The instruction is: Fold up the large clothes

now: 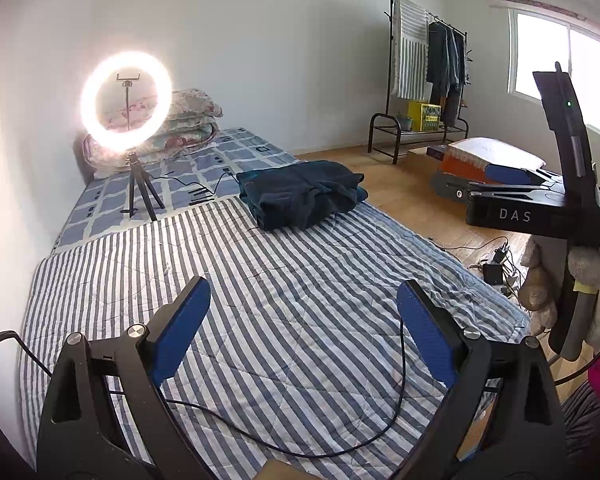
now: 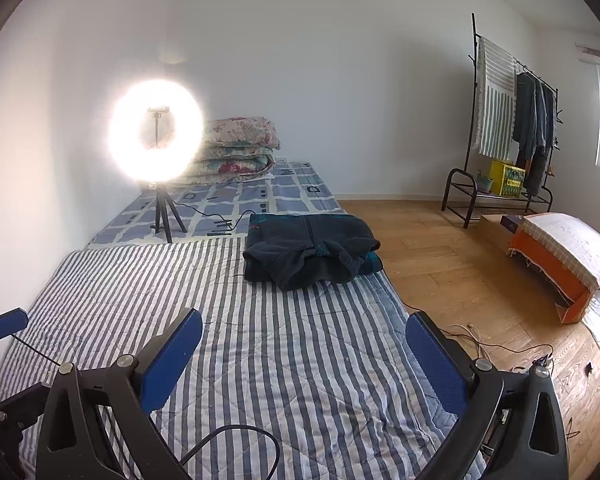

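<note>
A dark navy fleece garment (image 1: 302, 192) (image 2: 312, 254) lies folded in a thick bundle on the far right part of the striped quilt (image 1: 260, 300) (image 2: 280, 360) on the bed. My left gripper (image 1: 304, 300) hovers well short of it over the quilt, open, its blue pads wide apart with nothing between them. My right gripper (image 2: 304, 338) stands open too over the quilt's right side, empty. In the left wrist view the right gripper's black body (image 1: 540, 216) shows at the right edge. A blue fingertip of the left gripper (image 2: 4, 324) peeks in at the right wrist view's left edge.
A lit ring light on a small tripod (image 1: 126, 100) (image 2: 156, 140) stands on the bed beyond the quilt, its cable (image 1: 204, 190) trailing toward the garment. Folded floral bedding (image 2: 236, 148) sits by the wall. A clothes rack (image 2: 508, 120), an orange box (image 2: 564, 268) and cables (image 2: 500, 344) occupy the wooden floor.
</note>
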`<state>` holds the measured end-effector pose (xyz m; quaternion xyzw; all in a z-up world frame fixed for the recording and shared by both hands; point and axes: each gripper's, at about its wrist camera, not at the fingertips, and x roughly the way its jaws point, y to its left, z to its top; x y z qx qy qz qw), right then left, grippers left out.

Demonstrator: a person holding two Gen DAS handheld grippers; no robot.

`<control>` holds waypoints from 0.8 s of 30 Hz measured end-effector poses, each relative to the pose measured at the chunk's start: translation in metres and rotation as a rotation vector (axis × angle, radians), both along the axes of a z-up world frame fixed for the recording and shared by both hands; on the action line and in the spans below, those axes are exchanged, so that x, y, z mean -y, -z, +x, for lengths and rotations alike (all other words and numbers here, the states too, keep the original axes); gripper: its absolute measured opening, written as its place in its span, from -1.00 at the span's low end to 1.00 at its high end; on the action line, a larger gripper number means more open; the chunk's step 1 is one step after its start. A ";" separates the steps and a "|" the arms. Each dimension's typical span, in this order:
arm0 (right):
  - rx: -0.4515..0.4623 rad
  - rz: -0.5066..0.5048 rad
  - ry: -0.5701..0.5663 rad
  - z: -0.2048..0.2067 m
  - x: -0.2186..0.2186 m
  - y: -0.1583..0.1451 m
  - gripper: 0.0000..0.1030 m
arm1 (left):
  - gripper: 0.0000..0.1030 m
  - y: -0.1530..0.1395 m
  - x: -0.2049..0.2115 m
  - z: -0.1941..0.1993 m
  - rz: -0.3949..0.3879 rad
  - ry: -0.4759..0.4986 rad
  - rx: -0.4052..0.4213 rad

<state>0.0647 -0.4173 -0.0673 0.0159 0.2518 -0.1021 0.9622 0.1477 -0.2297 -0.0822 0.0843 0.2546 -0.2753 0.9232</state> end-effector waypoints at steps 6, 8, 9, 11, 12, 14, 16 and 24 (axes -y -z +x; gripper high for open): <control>-0.006 -0.002 0.002 0.002 -0.002 0.003 0.99 | 0.87 -0.001 -0.007 0.003 -0.015 -0.017 0.000; -0.005 0.002 0.003 0.002 -0.001 0.003 0.99 | 0.87 -0.001 -0.008 0.003 -0.016 -0.018 -0.001; -0.004 0.004 0.003 0.002 0.000 0.003 0.99 | 0.87 -0.001 -0.009 0.003 -0.016 -0.019 0.001; -0.004 0.006 0.004 0.003 0.000 0.003 0.99 | 0.87 -0.001 -0.009 0.003 -0.017 -0.017 0.002; -0.003 0.006 0.004 0.003 0.000 0.003 0.99 | 0.87 -0.001 -0.009 0.003 -0.017 -0.018 0.002; -0.003 0.005 0.005 0.003 0.000 0.003 0.99 | 0.87 -0.001 -0.009 0.003 -0.017 -0.019 0.003; -0.003 0.005 0.005 0.003 0.000 0.003 0.99 | 0.87 -0.002 -0.011 0.003 -0.018 -0.018 0.006; -0.003 0.009 0.011 0.004 0.001 0.003 0.99 | 0.87 -0.002 -0.011 0.003 -0.020 -0.019 0.007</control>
